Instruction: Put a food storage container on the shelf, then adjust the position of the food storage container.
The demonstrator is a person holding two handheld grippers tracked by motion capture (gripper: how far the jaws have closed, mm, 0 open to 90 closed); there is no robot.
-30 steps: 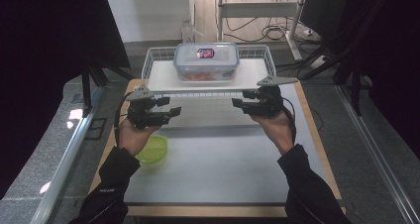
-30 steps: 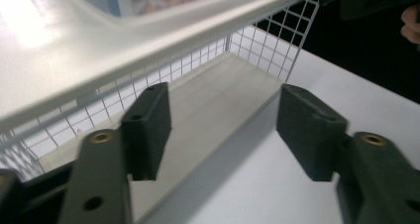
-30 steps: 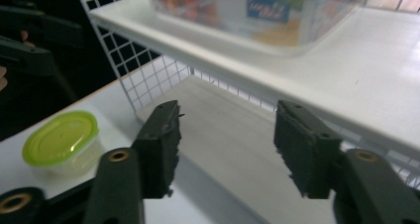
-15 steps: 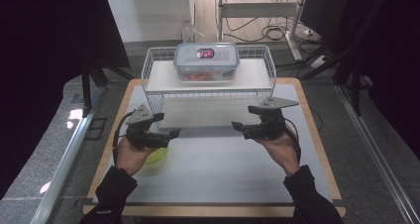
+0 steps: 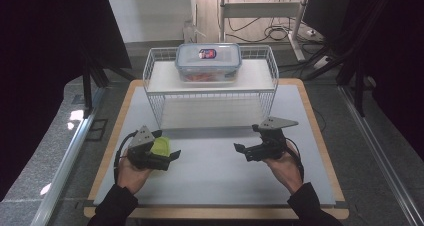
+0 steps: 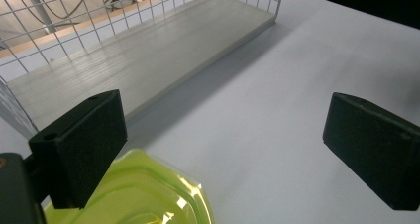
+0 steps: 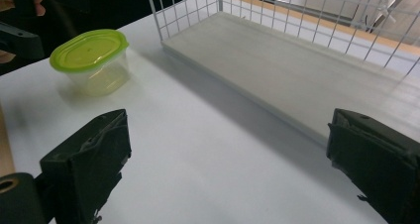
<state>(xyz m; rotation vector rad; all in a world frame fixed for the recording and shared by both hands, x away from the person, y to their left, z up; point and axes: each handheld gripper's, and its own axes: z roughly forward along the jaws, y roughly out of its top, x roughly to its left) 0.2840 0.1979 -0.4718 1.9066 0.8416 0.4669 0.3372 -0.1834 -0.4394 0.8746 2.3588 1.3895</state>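
High view has the left gripper (image 5: 172, 155) low over the matte grey worktop (image 5: 215, 181), its fingers released, partly covering a small tub with a glossy lime-green lid (image 5: 161, 146). Left gripper view shows that lid (image 6: 143, 194) just beside its left foam pad (image 6: 79, 144), nothing between the pads. Centre back, a white wire shelf rack (image 5: 210, 93) carries a clear rectangular lidded box (image 5: 208, 61). Right gripper (image 5: 241, 150) hovers, fingers released; right gripper view reveals the tub's translucent oval body (image 7: 94, 60) well apart.

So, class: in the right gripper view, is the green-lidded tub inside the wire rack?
No, the green-lidded tub stands on the white table, outside the wire rack.
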